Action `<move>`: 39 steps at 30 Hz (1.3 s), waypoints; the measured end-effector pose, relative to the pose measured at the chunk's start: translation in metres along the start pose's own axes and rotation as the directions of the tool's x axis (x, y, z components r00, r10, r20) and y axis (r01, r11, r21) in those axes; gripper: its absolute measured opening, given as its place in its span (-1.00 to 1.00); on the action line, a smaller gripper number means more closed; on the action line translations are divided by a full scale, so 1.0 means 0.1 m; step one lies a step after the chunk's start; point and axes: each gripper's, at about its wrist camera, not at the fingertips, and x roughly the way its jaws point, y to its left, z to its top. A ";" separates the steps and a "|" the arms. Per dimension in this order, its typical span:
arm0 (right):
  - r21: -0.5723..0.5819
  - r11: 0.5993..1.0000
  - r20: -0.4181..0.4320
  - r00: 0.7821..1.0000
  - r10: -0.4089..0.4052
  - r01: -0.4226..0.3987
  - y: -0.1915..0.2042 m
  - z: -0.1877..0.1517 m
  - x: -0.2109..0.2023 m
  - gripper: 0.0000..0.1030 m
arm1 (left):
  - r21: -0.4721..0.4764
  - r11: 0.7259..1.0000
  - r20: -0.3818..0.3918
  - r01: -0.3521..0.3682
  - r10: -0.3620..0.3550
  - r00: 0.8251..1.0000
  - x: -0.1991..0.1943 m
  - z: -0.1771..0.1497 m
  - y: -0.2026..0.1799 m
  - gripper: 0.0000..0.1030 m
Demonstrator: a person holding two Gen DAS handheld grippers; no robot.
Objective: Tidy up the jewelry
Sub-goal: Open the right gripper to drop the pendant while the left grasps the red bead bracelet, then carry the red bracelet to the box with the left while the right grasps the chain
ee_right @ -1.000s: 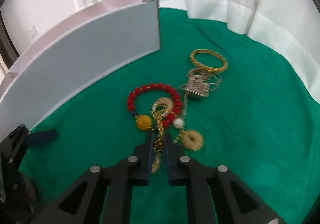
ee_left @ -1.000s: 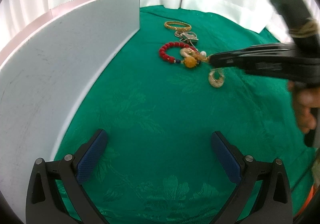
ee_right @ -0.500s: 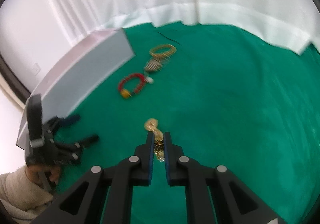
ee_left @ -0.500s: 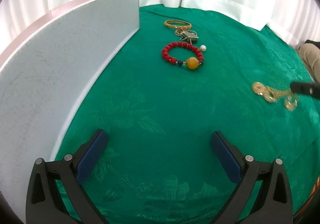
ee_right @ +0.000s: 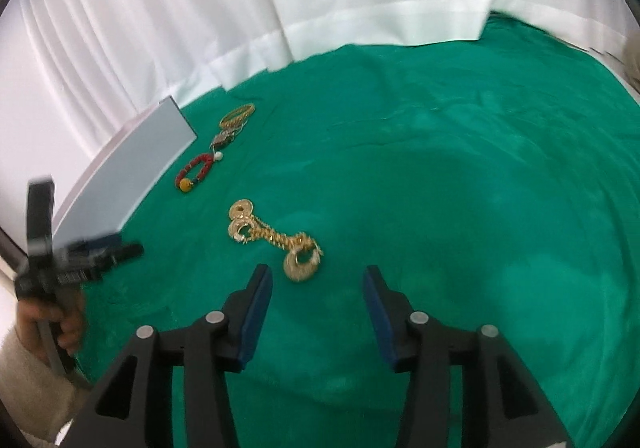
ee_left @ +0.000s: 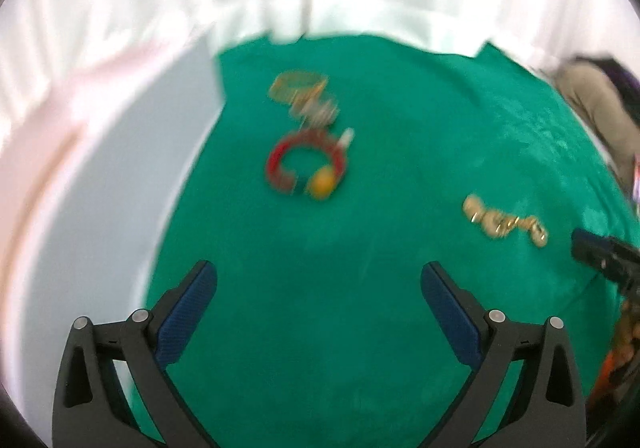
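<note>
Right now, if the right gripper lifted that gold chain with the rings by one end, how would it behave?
The gold chain would probably hang limp, since its links lie kinked on the green cloth. Its rings would likely swing and could snag.

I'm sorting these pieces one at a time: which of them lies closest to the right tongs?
The gold chain with round discs, lying alone just ahead of the open right tongs. The red bead bracelet and gold bangle sit farther off.

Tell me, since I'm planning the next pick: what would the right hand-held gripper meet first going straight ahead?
Probably the gold chain: its ring end lies on the green cloth just ahead of the open right hand-held gripper, slightly left of centre.
</note>
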 end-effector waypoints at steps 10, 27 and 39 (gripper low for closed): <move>-0.010 1.000 0.009 1.000 0.029 -0.029 0.04 -0.15 -0.18 -0.06 | 0.226 0.969 -0.091 0.096 -0.077 0.993 0.72 0.42 -0.06 0.24; 0.017 1.000 0.019 1.000 0.021 -0.021 -0.09 -0.07 -0.26 -0.05 | -0.198 0.920 -0.014 0.337 -0.347 0.938 0.36 0.33 0.44 -0.70; -0.493 0.870 -0.223 0.967 -0.125 -0.001 0.76 0.49 0.73 0.10 | -0.382 0.816 0.065 0.433 -0.444 0.894 -0.27 0.15 0.54 -0.70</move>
